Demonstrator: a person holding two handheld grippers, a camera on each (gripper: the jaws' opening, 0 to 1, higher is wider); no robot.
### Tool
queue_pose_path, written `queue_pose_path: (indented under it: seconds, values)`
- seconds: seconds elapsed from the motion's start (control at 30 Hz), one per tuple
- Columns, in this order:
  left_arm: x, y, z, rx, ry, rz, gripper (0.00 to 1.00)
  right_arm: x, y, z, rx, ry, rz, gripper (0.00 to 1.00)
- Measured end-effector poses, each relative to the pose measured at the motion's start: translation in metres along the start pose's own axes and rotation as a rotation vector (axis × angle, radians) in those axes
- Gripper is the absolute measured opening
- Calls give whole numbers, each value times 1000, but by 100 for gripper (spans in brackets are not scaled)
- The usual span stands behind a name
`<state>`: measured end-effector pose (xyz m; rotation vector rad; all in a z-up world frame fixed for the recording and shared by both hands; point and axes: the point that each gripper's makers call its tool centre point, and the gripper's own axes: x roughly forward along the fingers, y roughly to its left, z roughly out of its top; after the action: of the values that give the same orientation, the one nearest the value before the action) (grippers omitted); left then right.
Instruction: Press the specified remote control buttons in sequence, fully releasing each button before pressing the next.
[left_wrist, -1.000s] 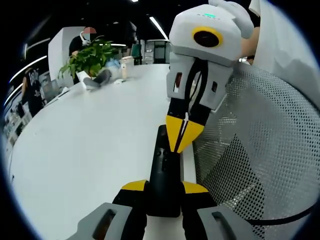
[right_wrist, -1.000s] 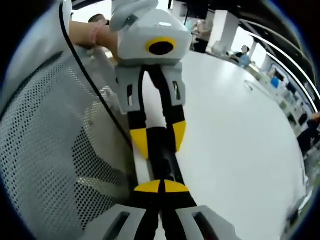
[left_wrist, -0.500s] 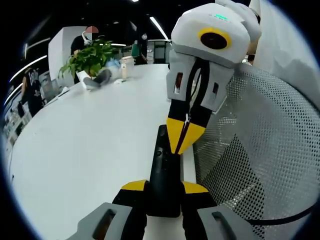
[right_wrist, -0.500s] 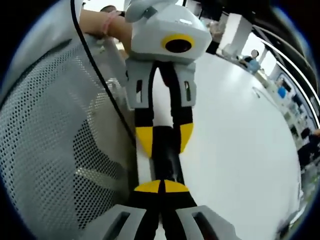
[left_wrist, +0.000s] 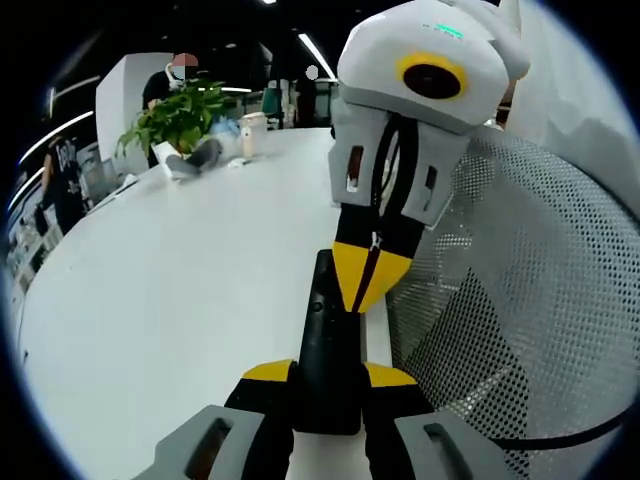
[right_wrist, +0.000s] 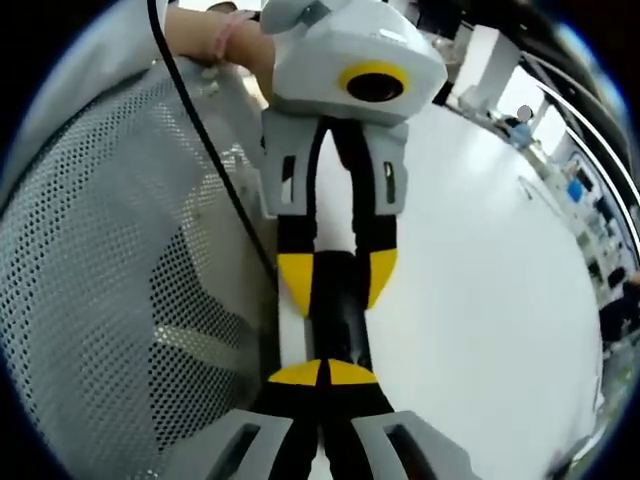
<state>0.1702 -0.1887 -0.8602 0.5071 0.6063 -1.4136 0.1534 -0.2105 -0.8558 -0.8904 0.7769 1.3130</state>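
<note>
My left gripper (left_wrist: 328, 375) clamps the near end of the black remote control (left_wrist: 327, 340) above the white desk (left_wrist: 180, 300). My right gripper (left_wrist: 369, 278), fingers closed together, seems to touch the remote's face; which button is hidden beneath them.
</note>
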Motion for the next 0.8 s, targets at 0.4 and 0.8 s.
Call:
queue_pose_path:
  seconds: [0.4,0.8]
  values:
    - [0,0,0,0,-3,-1,24,0,0,1,32,-17,3,0]
    - [0,0,0,1,-3,0,24,-2,-2,1,175,-98,-17,0]
